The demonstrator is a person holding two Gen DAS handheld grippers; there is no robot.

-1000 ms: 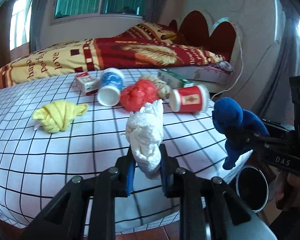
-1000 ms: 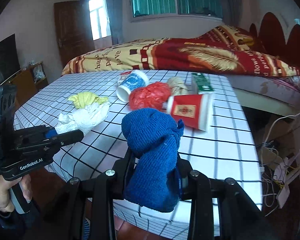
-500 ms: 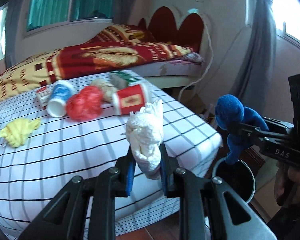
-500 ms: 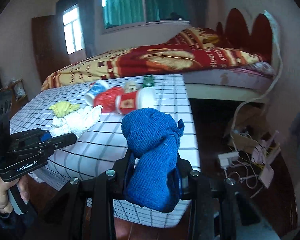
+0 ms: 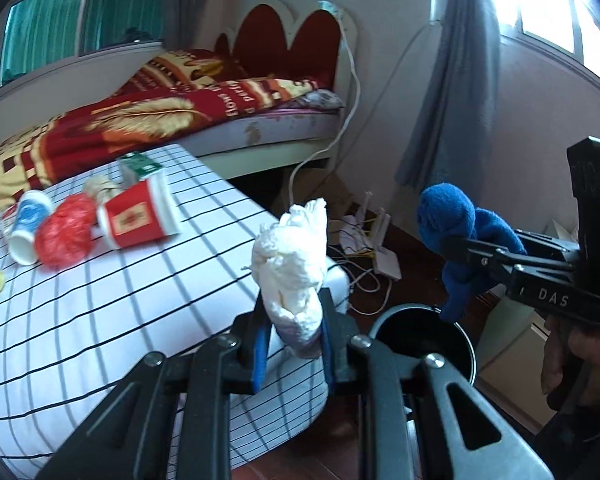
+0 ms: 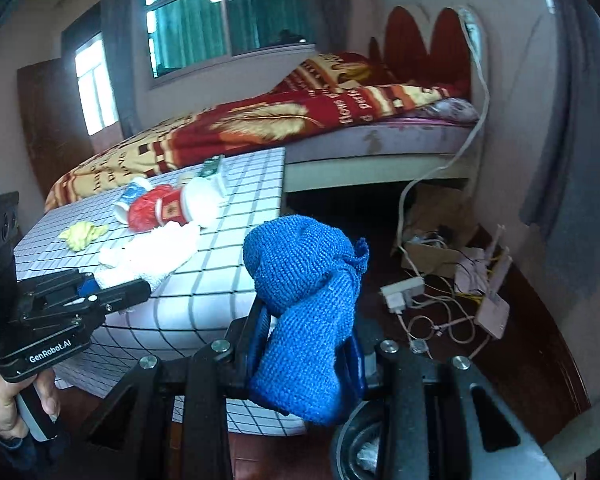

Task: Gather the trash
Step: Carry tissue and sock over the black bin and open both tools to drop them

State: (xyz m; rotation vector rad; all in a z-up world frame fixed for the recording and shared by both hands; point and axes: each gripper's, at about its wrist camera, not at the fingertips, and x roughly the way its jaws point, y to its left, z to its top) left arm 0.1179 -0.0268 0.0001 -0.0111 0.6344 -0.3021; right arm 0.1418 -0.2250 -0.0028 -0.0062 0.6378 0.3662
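The crumpled white tissue wad (image 5: 290,256) stands upright between the fingers of the left gripper (image 5: 292,340), which pinch its lower end, just off the corner of the grid-patterned table (image 5: 100,300). Beside it to the right, the knotted blue cloth (image 6: 308,312) is pinched by the right gripper (image 6: 306,354); in the left wrist view the cloth's tail hangs right over the rim of the black bin (image 5: 428,344) on the floor. A hand (image 6: 4,404) grips the left gripper's handle.

On the table lie a tipped red paper cup (image 5: 140,216), a red crumpled ball (image 5: 62,234) touching it, a blue and white cup (image 5: 28,226) on its side, a green box (image 5: 140,166) behind them and a yellow wad (image 6: 82,234) nearer the edge. Behind the table stands a bed (image 5: 260,136) with a red and yellow blanket (image 6: 240,128). Cables and adapters (image 6: 440,300) litter the floor near the wall.
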